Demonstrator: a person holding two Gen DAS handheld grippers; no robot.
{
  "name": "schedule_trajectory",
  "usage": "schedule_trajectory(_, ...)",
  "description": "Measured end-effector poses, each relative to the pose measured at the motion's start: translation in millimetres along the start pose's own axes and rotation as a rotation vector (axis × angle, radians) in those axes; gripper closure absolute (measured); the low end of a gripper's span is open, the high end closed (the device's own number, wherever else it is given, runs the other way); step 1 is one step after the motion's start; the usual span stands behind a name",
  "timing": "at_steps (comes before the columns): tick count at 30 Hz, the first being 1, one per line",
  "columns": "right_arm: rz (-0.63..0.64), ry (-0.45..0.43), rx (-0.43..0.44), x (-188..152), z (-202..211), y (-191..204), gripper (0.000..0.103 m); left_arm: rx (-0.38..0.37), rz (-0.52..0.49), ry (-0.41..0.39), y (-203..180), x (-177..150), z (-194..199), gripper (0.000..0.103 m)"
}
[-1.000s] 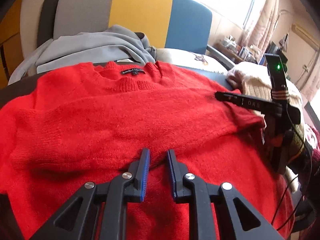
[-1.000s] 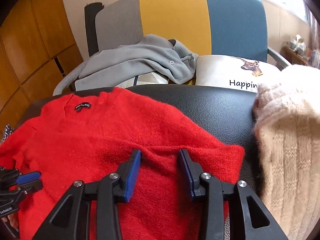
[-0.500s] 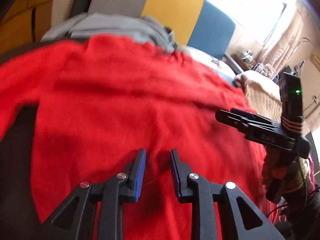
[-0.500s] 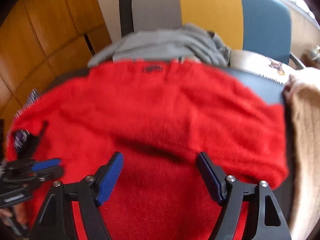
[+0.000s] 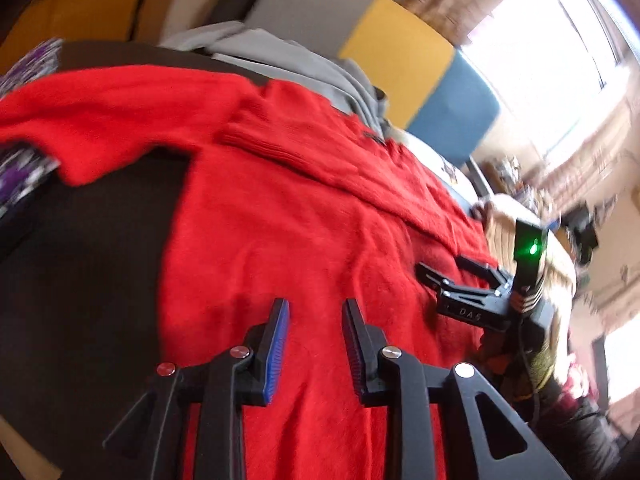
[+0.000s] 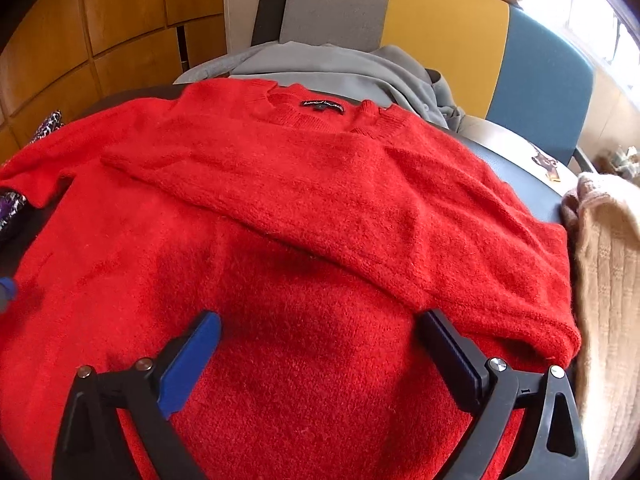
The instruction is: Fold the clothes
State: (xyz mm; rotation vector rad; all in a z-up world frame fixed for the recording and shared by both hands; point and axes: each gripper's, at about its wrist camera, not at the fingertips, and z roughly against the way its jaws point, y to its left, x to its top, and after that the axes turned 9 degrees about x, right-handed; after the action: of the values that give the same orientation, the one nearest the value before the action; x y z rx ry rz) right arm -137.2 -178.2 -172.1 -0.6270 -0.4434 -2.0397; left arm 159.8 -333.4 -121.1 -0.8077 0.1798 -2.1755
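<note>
Early in the fold — red sweater spread on the black desk, one sleeve laid across the chest below the collar label, other sleeve unfolded.

Right gripper just spread wide, empty; left gripper parting, gripping nothing.

No containers visible — beige knit beside the sweater.

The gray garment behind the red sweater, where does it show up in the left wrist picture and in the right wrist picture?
Left wrist: the gray garment lies upper centre, beyond the red sweater, below the chair back.
Right wrist: the gray garment lies top centre, just behind the red sweater's collar.
Shared landmark: the yellow panel of the chair back, right of the garment in both.
</note>
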Motion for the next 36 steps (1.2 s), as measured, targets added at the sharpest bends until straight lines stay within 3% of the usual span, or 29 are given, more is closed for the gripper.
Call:
schedule_trajectory(7,0.002,0.0,-0.021,0,-2,2,0.0,0.097,0.216,-0.085,91,-26,58,0.075)
schedule_trajectory(10,0.001,-0.001,-0.023,0,-3,1,0.0,0.141,0.363,-0.115,143,-44,82,0.074)
schedule_trajectory(17,0.004,0.0,-0.043,0,-3,2,0.0,0.057,0.735,-0.194,240,-87,117,0.074)
schedule_trajectory(21,0.002,0.001,-0.042,0,-3,3,0.0,0.186,0.706,-0.247,257,-95,126,0.074)
schedule_trajectory(30,0.0,0.0,-0.04,-1,-2,2,0.0,0.144,0.664,-0.273,269,-89,113,0.067)
schedule_trajectory(36,-0.003,-0.002,-0.036,-1,-2,2,0.0,0.196,0.627,-0.28,262,-71,94,0.066)
